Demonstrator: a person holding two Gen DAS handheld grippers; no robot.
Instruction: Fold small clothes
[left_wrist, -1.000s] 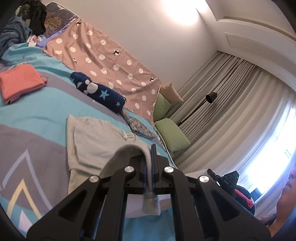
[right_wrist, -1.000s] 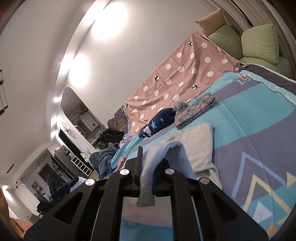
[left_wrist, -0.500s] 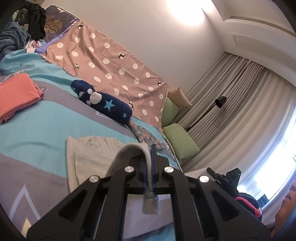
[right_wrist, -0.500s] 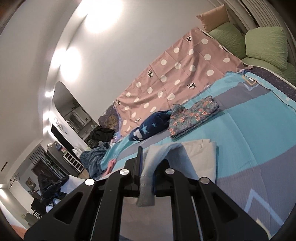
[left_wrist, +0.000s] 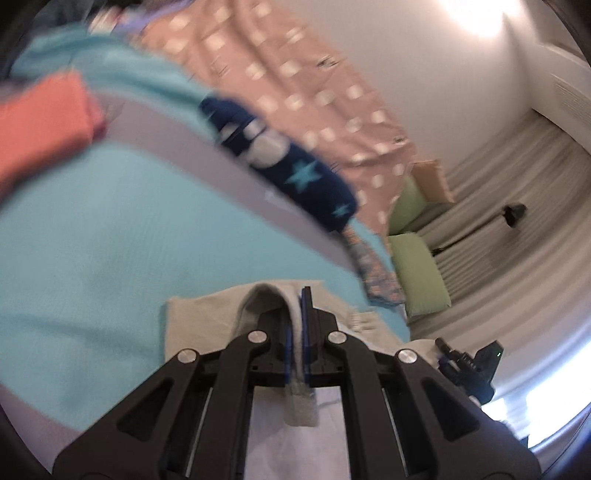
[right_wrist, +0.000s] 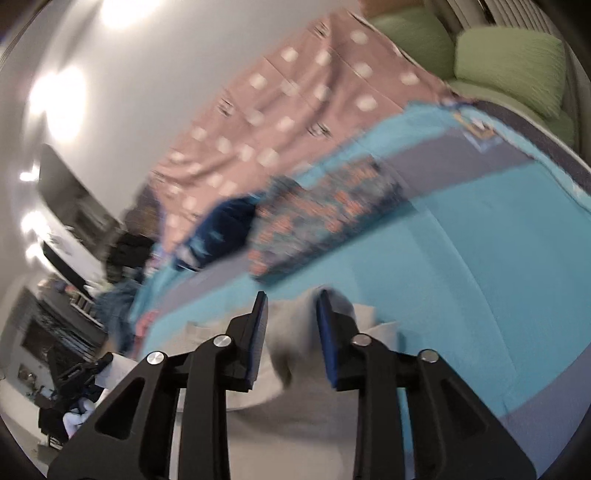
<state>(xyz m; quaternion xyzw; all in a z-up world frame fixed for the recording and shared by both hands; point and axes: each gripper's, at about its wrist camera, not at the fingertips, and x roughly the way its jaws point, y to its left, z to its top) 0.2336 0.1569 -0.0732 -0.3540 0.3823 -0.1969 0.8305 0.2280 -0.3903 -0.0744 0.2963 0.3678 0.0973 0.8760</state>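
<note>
A pale grey-beige garment (left_wrist: 207, 314) lies on the blue and grey bedspread (left_wrist: 110, 229). My left gripper (left_wrist: 297, 295) is shut on a fold of it, and a strip of cloth hangs out behind the pads. In the right wrist view the same garment (right_wrist: 295, 398) lies under my right gripper (right_wrist: 291, 306). That gripper is open, with a hump of cloth loose between the blue pads (right_wrist: 327, 325). Both views are motion-blurred.
Folded clothes lie further up the bed: an orange piece (left_wrist: 40, 122), a navy star-patterned one (left_wrist: 291, 173) and a floral one (right_wrist: 325, 214). A pink dotted sheet (left_wrist: 295, 85) covers the headboard side. Green pillows (right_wrist: 509, 66) and curtains (left_wrist: 517, 229) are beyond.
Both grippers have dropped low over the bed and moved forward over the garment. The right gripper has opened and let go of the cloth. The left stays shut.
</note>
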